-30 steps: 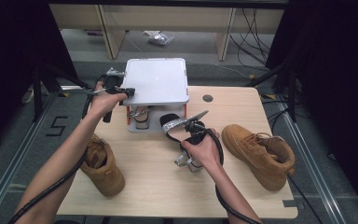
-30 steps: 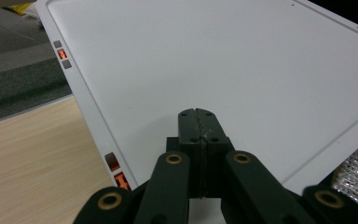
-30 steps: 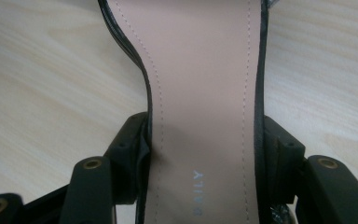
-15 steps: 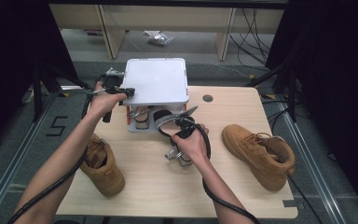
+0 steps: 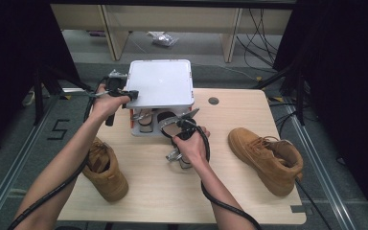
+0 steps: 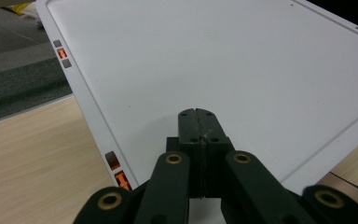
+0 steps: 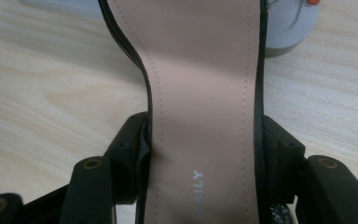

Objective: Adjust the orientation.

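left tool [image 6: 197,140]: clenched, jaws pressed together on the near left edge of the white lid [image 5: 161,82]; lid is held raised and tilted over the box.
right tool [image 7: 200,154]: clamped across a black shoe [image 7: 200,93] with a pink insole; both jaws are seen against the shoe's sides in the right gripper view.
shoe position: held just above the surface [image 5: 230,182], at the near side of the box [image 5: 141,125], center of the scene.
box: sits at the far center-left of the surface, under the lid; a dark shoe is seen inside.
left boot [image 5: 106,167]: tan, on the surface at near left, beside the left forearm.
right boot [image 5: 267,158]: tan, on its side at the right, well apart from the right tool [image 5: 182,125].
left tool, high view [image 5: 117,93]: at the lid's left edge.
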Demonstrator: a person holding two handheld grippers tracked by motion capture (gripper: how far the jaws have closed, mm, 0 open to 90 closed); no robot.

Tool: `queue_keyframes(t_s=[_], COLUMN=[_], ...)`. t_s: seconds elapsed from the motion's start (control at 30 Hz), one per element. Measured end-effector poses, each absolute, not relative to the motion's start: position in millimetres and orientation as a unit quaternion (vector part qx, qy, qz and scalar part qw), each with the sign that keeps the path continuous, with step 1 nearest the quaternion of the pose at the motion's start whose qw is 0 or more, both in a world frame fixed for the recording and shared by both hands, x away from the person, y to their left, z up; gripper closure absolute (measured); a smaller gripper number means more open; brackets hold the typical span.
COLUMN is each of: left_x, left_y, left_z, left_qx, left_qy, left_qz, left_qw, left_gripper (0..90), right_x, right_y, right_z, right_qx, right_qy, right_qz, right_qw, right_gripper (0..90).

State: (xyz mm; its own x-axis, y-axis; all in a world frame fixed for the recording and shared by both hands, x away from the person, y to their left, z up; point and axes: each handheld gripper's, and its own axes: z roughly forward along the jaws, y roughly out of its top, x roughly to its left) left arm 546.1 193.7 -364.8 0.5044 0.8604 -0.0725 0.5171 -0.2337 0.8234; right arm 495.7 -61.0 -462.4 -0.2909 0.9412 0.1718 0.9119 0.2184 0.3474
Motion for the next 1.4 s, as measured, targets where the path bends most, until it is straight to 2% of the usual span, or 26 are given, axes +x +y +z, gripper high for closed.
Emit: queue_keyframes(t_s=[0.2, 0.57, 0.63, 0.67, 0.7, 0.73, 0.77, 0.83, 0.9, 0.97, 1.03, 1.1, 1.2, 1.4], left_x=[546.1, 546.1, 546.1, 546.0, 546.0, 546.0, 545.9, 545.8, 545.7, 545.9, 545.7, 545.7, 545.7, 545.5], left_y=[193.6, 194.1, 194.5, 194.4, 194.5, 194.4, 194.1, 193.9, 194.0, 194.2, 194.4, 194.7, 194.4, 193.9], left_z=[-364.9, -365.0, -365.1, -365.1, -365.1, -365.1, -365.1, -365.1, -365.3, -365.2, -365.2, -365.4, -365.4, -365.4], left_qx=[0.758, 0.758, 0.758, 0.757, 0.758, 0.757, 0.757, 0.757, 0.756, 0.757, 0.757, 0.756, 0.756, 0.756], left_qy=[0.454, 0.454, 0.454, 0.454, 0.454, 0.454, 0.455, 0.455, 0.455, 0.456, 0.455, 0.456, 0.456, 0.456], left_qz=[0.204, 0.203, 0.203, 0.203, 0.204, 0.203, 0.203, 0.204, 0.205, 0.203, 0.204, 0.203, 0.203, 0.206], left_qw=[0.421, 0.422, 0.422, 0.423, 0.422, 0.423, 0.423, 0.422, 0.423, 0.423, 0.423, 0.424, 0.423, 0.423], left_gripper=[89.5, 89.5, 89.4, 89.5, 89.5, 89.5, 89.5, 89.5, 89.4, 89.5, 89.5, 89.4, 89.5, 89.5], right_x=[498.3, 501.8, 500.1, 500.1, 502.1, 500.8, 500.8, 498.1, 500.2, 498.2, 494.3, 490.0, 479.7, 458.0], right_y=[-61.1, -56.5, -51.3, -51.4, -57.5, -54.9, -56.4, -53.0, -61.1, -61.8, -61.3, -64.1, -70.0, -90.8], right_z=[-466.3, -468.4, -465.1, -465.2, -469.2, -467.3, -469.2, -465.7, -467.1, -462.6, -455.3, -450.5, -440.0, -426.8], right_qx=[0.6, 0.63, 0.656, 0.654, 0.615, 0.625, 0.61, 0.63, 0.575, 0.567, 0.575, 0.57, 0.568, 0.552], right_qy=[0.774, 0.755, 0.735, 0.738, 0.766, 0.76, 0.769, 0.755, 0.791, 0.793, 0.787, 0.787, 0.785, 0.783], right_qz=[0.197, 0.178, 0.168, 0.168, 0.181, 0.175, 0.185, 0.179, 0.201, 0.206, 0.214, 0.222, 0.235, 0.276], right_qw=[0.049, 0.036, 0.008, 0.009, 0.047, 0.028, 0.044, 0.018, 0.065, 0.082, 0.069, 0.076, 0.074, 0.069], right_gripper=[43.4, 43.0, 42.7, 42.4, 41.8, 41.3, 40.9, 39.4, 36.3, 35.3, 35.2, 35.2, 37.5, 53.8])
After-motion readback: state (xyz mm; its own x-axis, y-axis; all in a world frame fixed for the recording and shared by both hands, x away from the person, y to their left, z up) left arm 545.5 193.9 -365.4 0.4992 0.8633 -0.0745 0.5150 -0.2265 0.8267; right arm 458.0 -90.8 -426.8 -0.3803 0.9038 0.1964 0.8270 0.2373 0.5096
